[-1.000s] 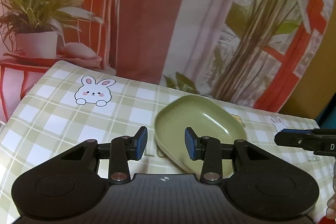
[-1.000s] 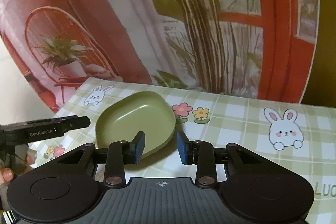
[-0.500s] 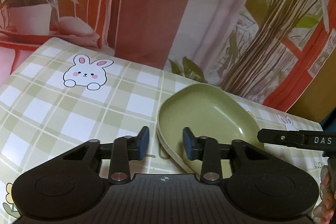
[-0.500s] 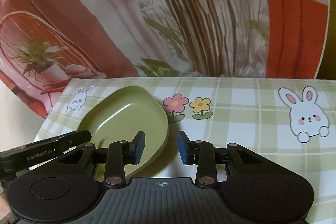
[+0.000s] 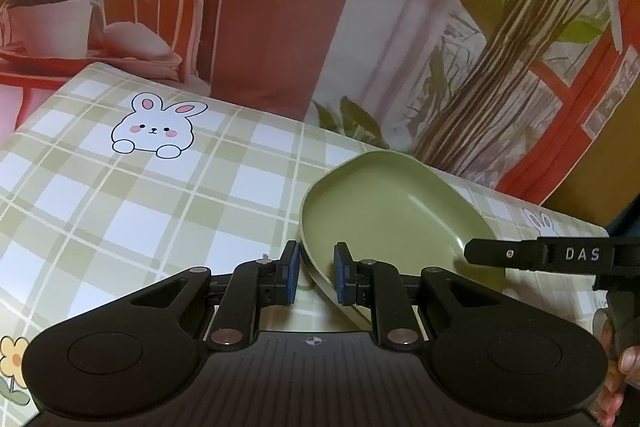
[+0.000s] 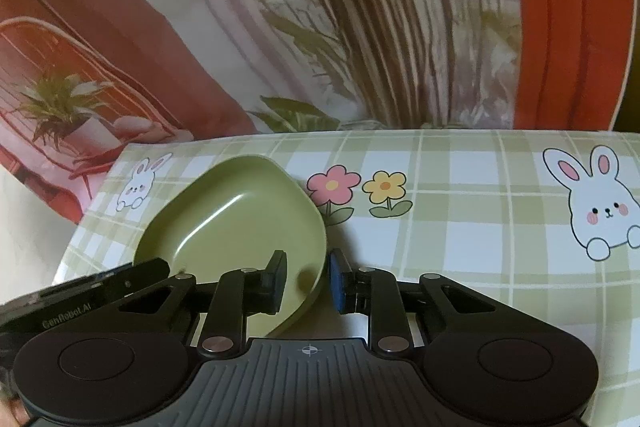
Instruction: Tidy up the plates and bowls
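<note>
1. One green dish (image 5: 384,215) sits on the checked tablecloth (image 5: 140,227) — a shallow, rounded-square plate, near the cloth's far edge in the left wrist view.
2. The left gripper (image 5: 316,277) straddles the dish's near-left rim: one blue pad outside, one inside, jaws narrow and closing. Whether the pads already press on the rim is hard to say from here.
3. The right gripper (image 6: 307,281) has the opposite rim between its jaws, which are closing too; a sliver of gap seems to remain on each side.
4. Lettering now — the right gripper's arm, reaching in at the right of the left wrist view, reads "DAS" in white.
5. In the right wrist view, the left gripper's side reads "GenRobot.AI", a little blurred.
6. The cloth is printed with white rabbits (image 6: 600,203) and a pink and a yellow flower (image 6: 358,189), the flowers just beside the dish.
7. Fingers (image 5: 624,363) show at the lower right edge of the left wrist view.
</note>
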`<state>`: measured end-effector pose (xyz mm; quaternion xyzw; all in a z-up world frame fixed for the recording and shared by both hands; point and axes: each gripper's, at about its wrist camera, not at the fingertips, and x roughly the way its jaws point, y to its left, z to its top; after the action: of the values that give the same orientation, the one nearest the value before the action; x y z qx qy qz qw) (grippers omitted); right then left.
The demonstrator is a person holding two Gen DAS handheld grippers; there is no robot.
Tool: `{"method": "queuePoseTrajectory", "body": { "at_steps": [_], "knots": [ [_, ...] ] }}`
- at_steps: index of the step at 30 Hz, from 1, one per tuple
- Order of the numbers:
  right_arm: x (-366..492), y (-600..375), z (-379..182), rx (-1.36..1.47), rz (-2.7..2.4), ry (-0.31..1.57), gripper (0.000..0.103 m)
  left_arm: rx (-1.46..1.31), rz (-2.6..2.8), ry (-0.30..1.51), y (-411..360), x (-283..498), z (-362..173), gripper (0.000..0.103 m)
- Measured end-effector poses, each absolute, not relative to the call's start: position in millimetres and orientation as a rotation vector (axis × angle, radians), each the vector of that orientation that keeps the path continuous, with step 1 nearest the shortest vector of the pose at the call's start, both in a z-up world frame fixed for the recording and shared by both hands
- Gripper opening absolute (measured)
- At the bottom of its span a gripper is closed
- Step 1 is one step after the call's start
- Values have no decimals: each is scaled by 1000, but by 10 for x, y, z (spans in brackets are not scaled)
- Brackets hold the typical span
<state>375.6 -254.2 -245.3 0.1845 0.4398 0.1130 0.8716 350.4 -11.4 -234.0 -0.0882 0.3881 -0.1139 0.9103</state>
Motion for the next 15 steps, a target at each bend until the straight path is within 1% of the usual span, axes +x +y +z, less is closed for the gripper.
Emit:
{"method": "queuePoseTrajectory", "body": {
  "at_steps": [3, 15],
  "knots": [
    [3696, -2569, -2372, 396, 235, 906, 19, -182, -243, 796, -104, 3437, -2278, 19],
    [3274, -2546, -1891, 393, 221, 832, 19, -140, -246, 737, -156, 3003, -1829, 19]
  ]
}}
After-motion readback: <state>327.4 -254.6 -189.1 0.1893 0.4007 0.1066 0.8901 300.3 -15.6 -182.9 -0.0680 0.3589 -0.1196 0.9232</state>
